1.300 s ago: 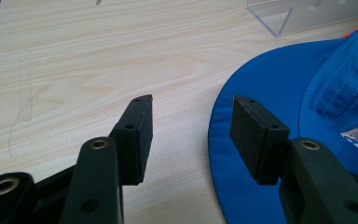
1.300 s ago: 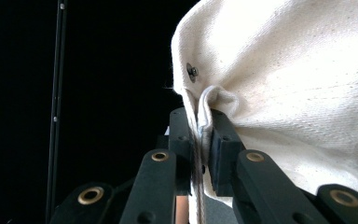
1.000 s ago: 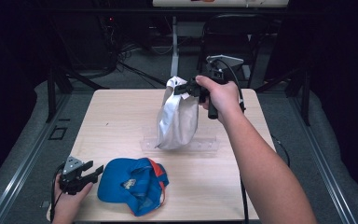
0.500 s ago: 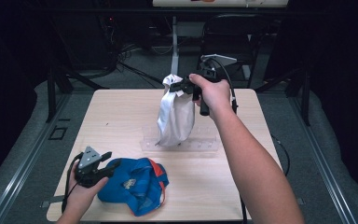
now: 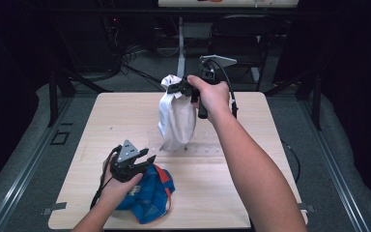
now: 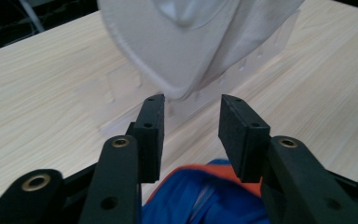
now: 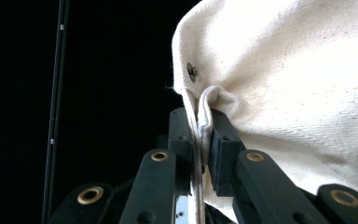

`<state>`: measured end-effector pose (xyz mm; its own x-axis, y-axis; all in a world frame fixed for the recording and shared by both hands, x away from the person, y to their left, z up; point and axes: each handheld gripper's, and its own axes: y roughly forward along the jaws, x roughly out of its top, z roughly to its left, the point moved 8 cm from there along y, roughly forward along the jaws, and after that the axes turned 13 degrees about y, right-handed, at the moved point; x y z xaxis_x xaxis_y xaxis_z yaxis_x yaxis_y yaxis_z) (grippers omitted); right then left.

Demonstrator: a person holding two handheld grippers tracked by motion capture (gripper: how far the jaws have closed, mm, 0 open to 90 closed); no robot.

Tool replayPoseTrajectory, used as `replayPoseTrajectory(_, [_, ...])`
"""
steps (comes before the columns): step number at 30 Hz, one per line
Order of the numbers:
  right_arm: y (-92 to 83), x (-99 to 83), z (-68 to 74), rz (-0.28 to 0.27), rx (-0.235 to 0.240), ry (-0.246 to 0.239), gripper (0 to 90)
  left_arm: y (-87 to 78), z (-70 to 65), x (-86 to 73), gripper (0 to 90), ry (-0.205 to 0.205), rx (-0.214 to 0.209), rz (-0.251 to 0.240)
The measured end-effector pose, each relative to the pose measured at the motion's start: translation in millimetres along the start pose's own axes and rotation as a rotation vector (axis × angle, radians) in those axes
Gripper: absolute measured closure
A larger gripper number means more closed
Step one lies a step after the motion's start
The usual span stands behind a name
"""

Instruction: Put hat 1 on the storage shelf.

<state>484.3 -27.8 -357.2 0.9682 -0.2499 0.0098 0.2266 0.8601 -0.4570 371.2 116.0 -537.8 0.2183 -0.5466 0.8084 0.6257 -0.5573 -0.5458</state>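
A: Where do we stand with the bag (image 5: 176, 116)?

B: We have the white cloth bag hanging over the middle of the table (image 5: 125, 116), its bottom just about on the wood. Our right gripper (image 5: 179, 88) is pinching the top hem; in the right gripper view the jaws are pressed tight on a fold of the cloth (image 7: 200, 126), beside a small snap (image 7: 192, 71).

A: And the cap (image 5: 147, 193)?

B: The blue and orange cap lies at the near edge of the table, under our left hand. Our left gripper (image 6: 192, 123) hangs above it, pointing toward the foot of the bag. Its jaws have just been closing, yet they stand apart with nothing between them; the cap's crown shows below them.

A: How do we think these things will handle?

B: Both look soft and light. The bag is limp canvas, so it sags and folds wherever we don't hold it, and one pinch at the hem leaves the mouth mostly collapsed. The cap's crown is floppy cloth that would bunch in the jaws; the brim is probably stiffer.

A: So where do we take hold?

B: We'd judge the brim the surer grip, though we can't tell from here which way it faces. For the bag, the stitched hem is the best spot, being thicker and less likely to slip.
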Motion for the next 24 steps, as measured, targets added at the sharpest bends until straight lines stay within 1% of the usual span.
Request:
replayPoseTrajectory(1, [0.0,-0.6,0.2,0.006,-0.003,-0.005,81.8,2.0,-2.1,2.8,62.4,0.003,-0.008,0.002])
replayPoseTrajectory(2, [0.7,-0.5,1.3,0.000,-0.002,-0.003,81.9,3.8,-3.8,4.9,63.3,0.004,-0.014,0.002])
replayPoseTrajectory(4, [1.2,-0.9,1.6,0.000,-0.005,-0.007,81.9,8.9,-7.5,10.1,65.5,0.012,-0.015,0.001])
replayPoseTrajectory(9, [1.6,-2.2,1.8,-0.001,-0.005,-0.008,81.9,18.2,-7.2,13.5,70.9,0.023,0.013,0.022])
replayPoseTrajectory(12, [1.9,-3.3,1.9,-0.001,-0.005,-0.010,81.8,22.5,-5.3,12.7,77.3,0.030,0.026,0.037])
replayPoseTrajectory(18, [2.7,-4.1,1.1,-0.003,-0.006,-0.008,81.8,24.5,-2.3,9.5,84.7,0.021,0.027,0.041])
replayPoseTrajectory(21, [2.6,-4.9,-0.2,0.004,-0.006,-0.012,81.8,24.6,-1.2,6.7,85.0,0.007,0.016,0.031])
replayPoseTrajectory(24, [3.8,-5.7,-0.1,0.004,0.000,-0.008,81.9,24.8,-0.5,5.1,85.1,-0.007,0.014,0.022])
